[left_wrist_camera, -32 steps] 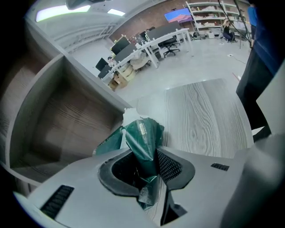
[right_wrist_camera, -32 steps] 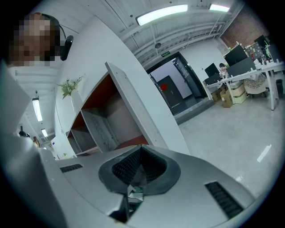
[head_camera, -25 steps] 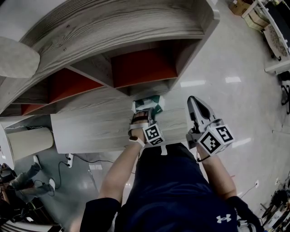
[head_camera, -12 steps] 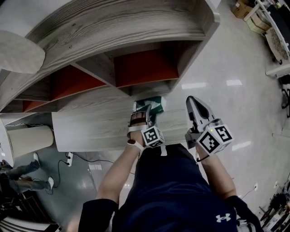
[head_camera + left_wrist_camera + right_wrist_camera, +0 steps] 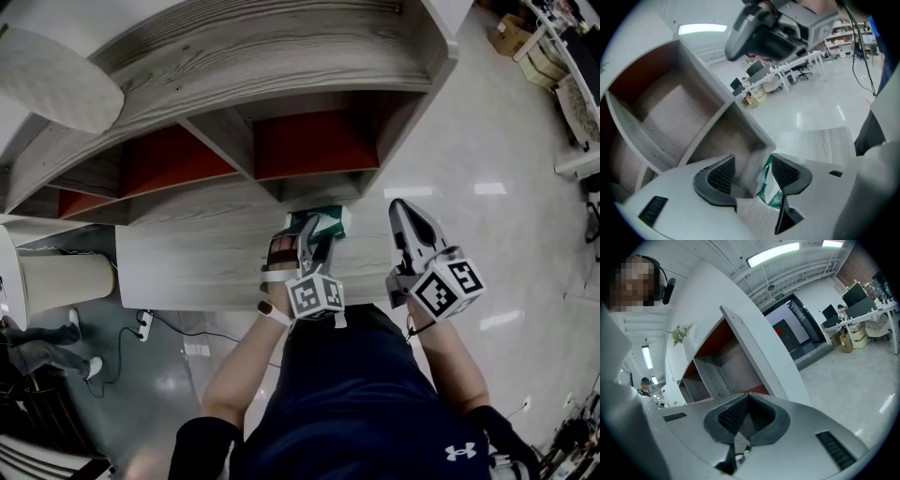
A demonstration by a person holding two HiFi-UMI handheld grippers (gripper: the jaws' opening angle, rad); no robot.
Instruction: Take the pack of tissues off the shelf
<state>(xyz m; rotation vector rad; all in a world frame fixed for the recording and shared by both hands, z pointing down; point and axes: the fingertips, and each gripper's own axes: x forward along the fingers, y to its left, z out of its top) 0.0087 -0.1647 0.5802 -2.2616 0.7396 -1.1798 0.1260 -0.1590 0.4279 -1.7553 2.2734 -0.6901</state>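
left gripper [image 5: 752, 172] has its jaws wide and closing. the green pack of tissues [image 5: 768, 188] sits loose between them, close by one pad, on the grey wood ledge [image 5: 187, 264] below the shelf [image 5: 234, 56]. right gripper [image 5: 749, 414] is pinched together, nothing in it.

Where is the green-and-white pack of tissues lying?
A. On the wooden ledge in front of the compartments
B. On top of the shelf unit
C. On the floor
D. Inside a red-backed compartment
A: in the head view the pack of tissues rests on the wooden ledge, just in front of the red-backed compartments and not inside one.
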